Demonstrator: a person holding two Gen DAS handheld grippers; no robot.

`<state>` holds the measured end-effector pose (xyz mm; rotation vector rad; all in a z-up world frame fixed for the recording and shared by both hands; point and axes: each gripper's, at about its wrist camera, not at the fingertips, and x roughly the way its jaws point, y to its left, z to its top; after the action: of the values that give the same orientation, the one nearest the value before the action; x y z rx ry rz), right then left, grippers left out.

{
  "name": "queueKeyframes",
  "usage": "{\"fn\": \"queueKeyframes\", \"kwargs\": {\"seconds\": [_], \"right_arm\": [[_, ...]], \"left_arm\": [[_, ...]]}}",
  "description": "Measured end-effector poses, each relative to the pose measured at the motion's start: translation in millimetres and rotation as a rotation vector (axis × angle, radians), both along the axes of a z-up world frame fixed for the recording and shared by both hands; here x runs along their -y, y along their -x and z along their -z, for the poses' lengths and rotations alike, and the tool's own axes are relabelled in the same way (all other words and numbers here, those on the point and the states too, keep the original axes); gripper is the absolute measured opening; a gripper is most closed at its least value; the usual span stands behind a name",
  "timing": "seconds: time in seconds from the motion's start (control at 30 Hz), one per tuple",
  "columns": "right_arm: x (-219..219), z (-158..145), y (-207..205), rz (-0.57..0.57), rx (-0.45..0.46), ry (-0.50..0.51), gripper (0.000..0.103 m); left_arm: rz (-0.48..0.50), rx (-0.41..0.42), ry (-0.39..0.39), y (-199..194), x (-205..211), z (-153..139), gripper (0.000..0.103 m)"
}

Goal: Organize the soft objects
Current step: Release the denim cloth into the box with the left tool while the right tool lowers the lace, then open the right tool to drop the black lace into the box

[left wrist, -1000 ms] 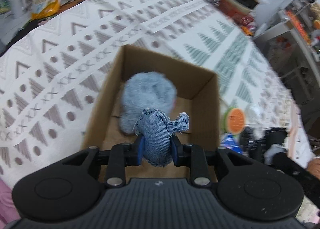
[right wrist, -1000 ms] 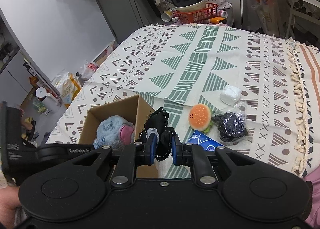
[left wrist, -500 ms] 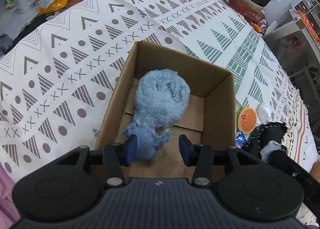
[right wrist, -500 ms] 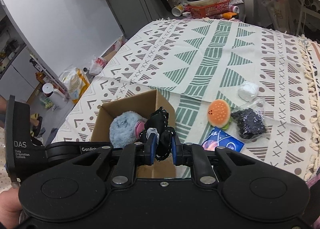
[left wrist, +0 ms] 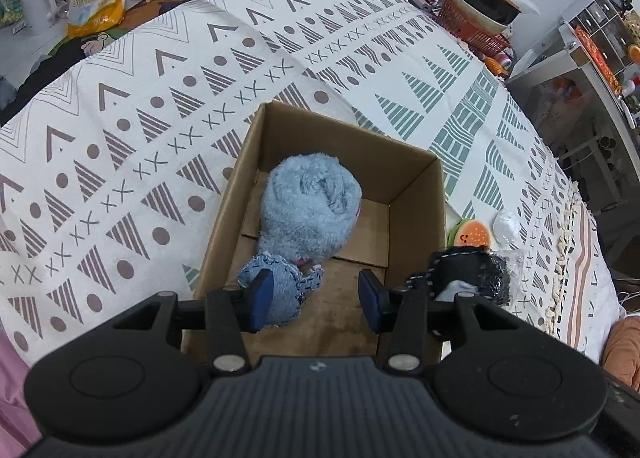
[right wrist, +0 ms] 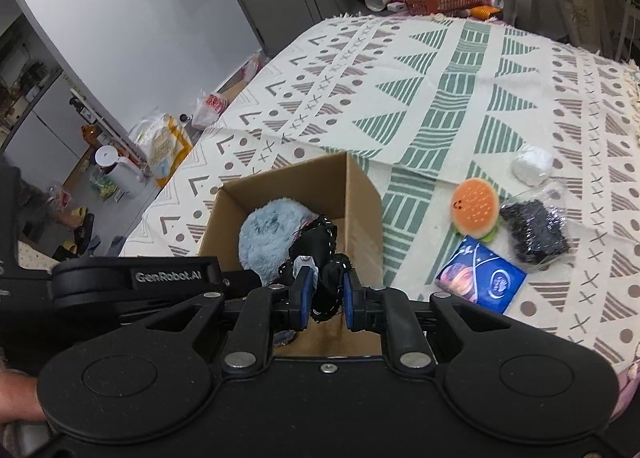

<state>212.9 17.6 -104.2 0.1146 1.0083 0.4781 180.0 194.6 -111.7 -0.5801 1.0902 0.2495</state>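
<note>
Released since earlier, frayed blue denim toy (left wrist: 286, 290) lies inside brown cardboard box (left wrist: 416, 217) beneath left gripper (left wrist: 316, 300), jaws spread; right gripper (right wrist: 325, 300) pinches black lace-trimmed fabric piece (right wrist: 320, 254) over box, likely next.

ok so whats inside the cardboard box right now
A fluffy blue plush and a small denim toy lie in the cardboard box. Whatever is under the plush is hidden.

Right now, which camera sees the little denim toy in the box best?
The left wrist view. The denim toy lies in plain sight on the cardboard box floor, beside the open left gripper. In the right wrist view, gripper parts almost hide it.
</note>
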Motion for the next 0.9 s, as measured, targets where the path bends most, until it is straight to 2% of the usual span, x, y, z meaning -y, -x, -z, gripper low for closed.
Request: {"fn": "queueKeyframes", "kwargs": {"seconds": [0.2, 0.27, 0.33, 0.4, 0.67, 0.9], "right_arm": [[-7.5, 7.9, -3.1, 0.005, -0.018, 0.025, 0.021], [-7.6, 9.1, -4.8, 0.015, -0.022, 0.034, 0.026], [-6.0, 9.8, -6.0, 0.021, -0.027, 0.035, 0.037], [-5.2, 10.0, -6.9, 0.023, -0.029, 0.038, 0.041], [3.3, 8.3, -8.1, 0.029, -0.052, 0.023, 0.043], [33.7, -3.4, -4.7, 0.054, -0.052, 0.000, 0.046]], "left_arm": [[0.000, 0.002, -0.004, 0.8, -4.9, -0.8, 0.045], [-0.001, 0.001, -0.004, 0.4, -6.4, 0.5, 0.045], [-0.004, 0.000, -0.001, -0.1, -7.7, 2.2, 0.045], [-0.005, -0.001, 0.004, -0.9, -8.6, 3.7, 0.045], [0.004, 0.002, 0.008, -3.7, -4.7, 2.7, 0.045], [0.036, 0.028, 0.010, -7.6, 9.9, -10.5, 0.045]]}}
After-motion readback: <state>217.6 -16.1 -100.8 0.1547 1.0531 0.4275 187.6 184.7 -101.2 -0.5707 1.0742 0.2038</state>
